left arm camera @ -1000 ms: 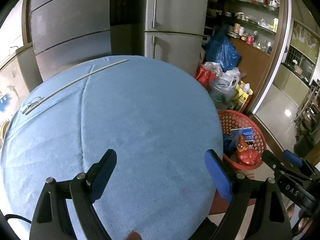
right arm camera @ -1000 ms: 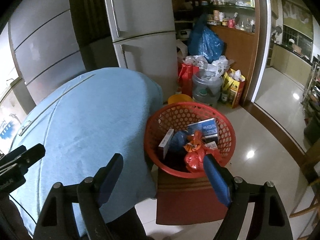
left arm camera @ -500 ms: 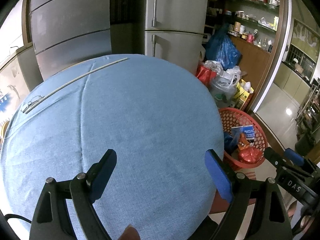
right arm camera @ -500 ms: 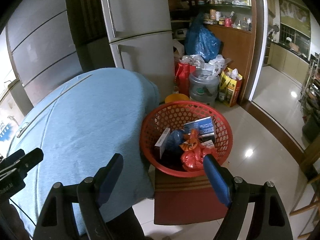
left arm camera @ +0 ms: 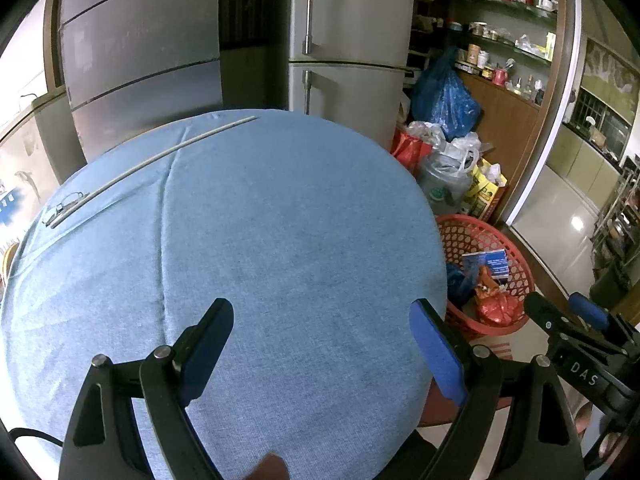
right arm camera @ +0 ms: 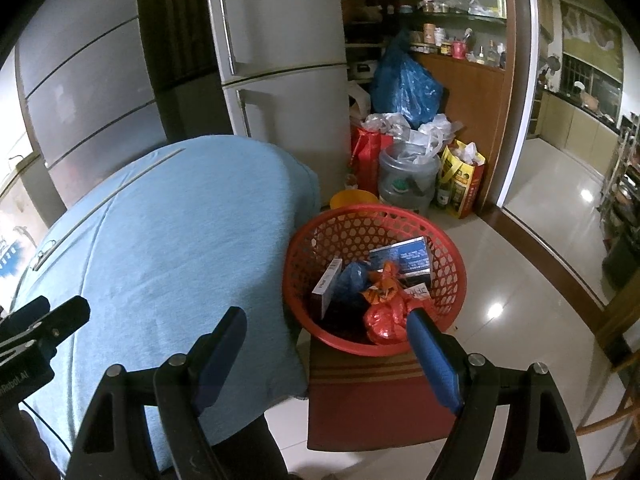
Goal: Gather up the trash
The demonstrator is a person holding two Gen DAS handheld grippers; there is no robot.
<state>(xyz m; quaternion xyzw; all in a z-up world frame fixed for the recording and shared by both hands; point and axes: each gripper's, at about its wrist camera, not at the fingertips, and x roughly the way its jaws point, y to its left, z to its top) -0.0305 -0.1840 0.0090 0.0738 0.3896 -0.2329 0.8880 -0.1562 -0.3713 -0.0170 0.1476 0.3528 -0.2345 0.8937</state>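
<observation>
A red mesh basket [right arm camera: 352,222] stands on a red stool [right arm camera: 372,408] to the right of the round table with the blue cloth [left arm camera: 260,240]. In it lie a red bag [right arm camera: 384,318], a crumpled blue bag [right arm camera: 354,282], a dark blue box [right arm camera: 404,258] and a small white box [right arm camera: 330,282]. The basket also shows in the left wrist view [left arm camera: 476,236]. My left gripper [left arm camera: 320,344] is open and empty above the table's near part. My right gripper [right arm camera: 326,350] is open and empty, near and above the basket's front rim.
A thin white rod [left arm camera: 160,164] with a wire clip lies on the cloth's far left. Grey fridges [left arm camera: 348,40] stand behind the table. Bags, a plastic jar [right arm camera: 406,176] and a yellow bowl [right arm camera: 352,199] crowd the floor beyond the basket. Tiled floor [right arm camera: 532,264] lies to the right.
Both grippers have drifted back slightly and stay open and empty. The basket's contents have not moved.
</observation>
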